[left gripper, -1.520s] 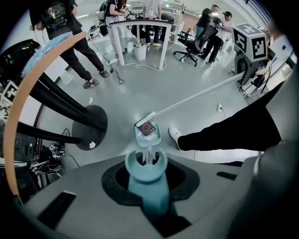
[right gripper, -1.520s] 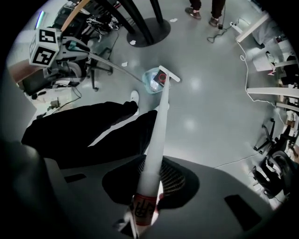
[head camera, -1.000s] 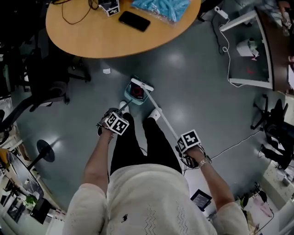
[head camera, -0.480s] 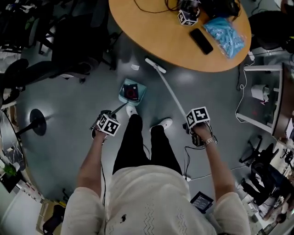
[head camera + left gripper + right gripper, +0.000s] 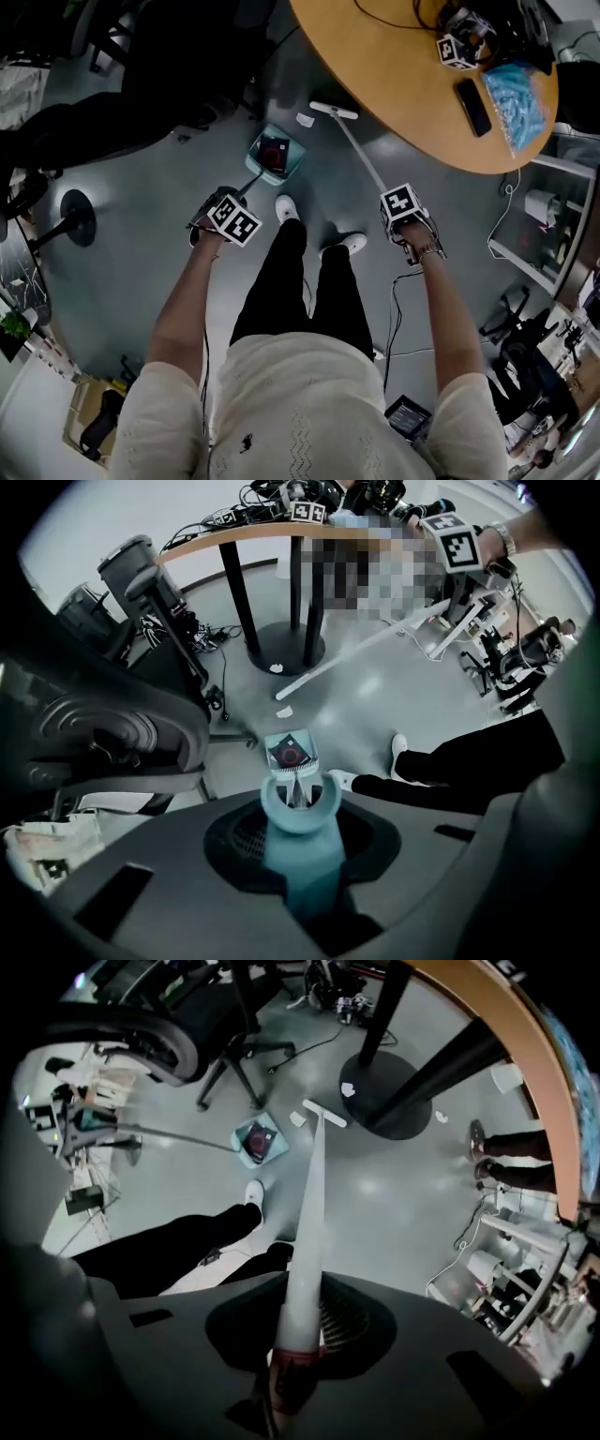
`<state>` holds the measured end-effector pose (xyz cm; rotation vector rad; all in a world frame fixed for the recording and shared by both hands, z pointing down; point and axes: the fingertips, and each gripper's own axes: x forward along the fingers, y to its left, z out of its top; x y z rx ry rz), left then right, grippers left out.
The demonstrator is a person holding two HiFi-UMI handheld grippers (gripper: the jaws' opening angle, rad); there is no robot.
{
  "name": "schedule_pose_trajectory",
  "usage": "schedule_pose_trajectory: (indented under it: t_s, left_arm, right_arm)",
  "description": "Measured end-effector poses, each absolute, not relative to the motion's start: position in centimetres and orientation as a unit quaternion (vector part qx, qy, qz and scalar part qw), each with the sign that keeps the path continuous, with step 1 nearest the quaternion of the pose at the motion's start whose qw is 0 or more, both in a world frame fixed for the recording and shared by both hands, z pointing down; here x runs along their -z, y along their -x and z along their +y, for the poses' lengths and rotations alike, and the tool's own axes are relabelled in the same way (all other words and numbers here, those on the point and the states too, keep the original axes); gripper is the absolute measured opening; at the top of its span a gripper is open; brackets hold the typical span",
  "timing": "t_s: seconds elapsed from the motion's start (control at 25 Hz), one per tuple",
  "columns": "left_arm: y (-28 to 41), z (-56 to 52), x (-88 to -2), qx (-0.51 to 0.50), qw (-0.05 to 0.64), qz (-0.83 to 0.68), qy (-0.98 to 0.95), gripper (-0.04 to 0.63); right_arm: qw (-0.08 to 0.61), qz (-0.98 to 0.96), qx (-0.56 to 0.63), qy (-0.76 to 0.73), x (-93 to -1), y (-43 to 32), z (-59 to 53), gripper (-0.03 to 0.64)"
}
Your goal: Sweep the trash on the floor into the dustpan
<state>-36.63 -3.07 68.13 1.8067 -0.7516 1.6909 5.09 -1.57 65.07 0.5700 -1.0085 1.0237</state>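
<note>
A teal dustpan (image 5: 272, 155) (image 5: 291, 752) (image 5: 258, 1140) rests on the grey floor with dark and red trash in it. Its teal handle (image 5: 298, 846) runs back into my left gripper (image 5: 228, 223) (image 5: 298, 808), which is shut on it. My right gripper (image 5: 405, 211) (image 5: 300, 1335) is shut on the white broom handle (image 5: 309, 1232). The broom head (image 5: 335, 111) (image 5: 323, 1113) (image 5: 283, 694) touches the floor beside the table edge, right of the dustpan. A white scrap (image 5: 305, 120) (image 5: 297, 1119) (image 5: 284, 712) lies between broom head and dustpan.
A round wooden table (image 5: 403, 94) with a phone and a blue bag stands at upper right, on a dark pedestal base (image 5: 389, 1101). More white scraps (image 5: 348, 1089) lie near that base. Office chairs (image 5: 141, 714) crowd the left. My own legs and white shoes (image 5: 286, 208) stand behind the dustpan.
The broom head left the dustpan and swung out right to the floor by the table. The dustpan stays on the floor in my left gripper. My head view has turned.
</note>
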Motion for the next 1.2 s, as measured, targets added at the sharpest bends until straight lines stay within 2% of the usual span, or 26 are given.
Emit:
schedule_pose_trajectory:
  t_s: [0.12, 0.48, 0.68, 1.2]
  left_arm:
    - [37.5, -3.8, -68.5, -0.622, 0.287, -0.278, -0.673, 0.092]
    - [39.4, -2.7, -69.5, -0.616, 0.306, -0.288, -0.666, 0.092]
    - [39.8, -2.5, -69.7, -0.617, 0.304, -0.290, -0.665, 0.092]
    - [39.7, -2.1, -69.6, -0.620, 0.305, -0.293, -0.661, 0.092]
  right_arm:
    - [0.741, -0.460, -0.432, -0.231, -65.2, -3.6, 1.1, 0.072]
    - [0.734, -0.475, -0.466, -0.136, -62.9, 1.6, 10.6, 0.072]
    - [0.691, -0.469, -0.538, -0.117, -60.8, 5.2, 13.4, 0.072]
    - [0.714, -0.450, -0.524, -0.114, -59.9, 5.9, 15.0, 0.072]
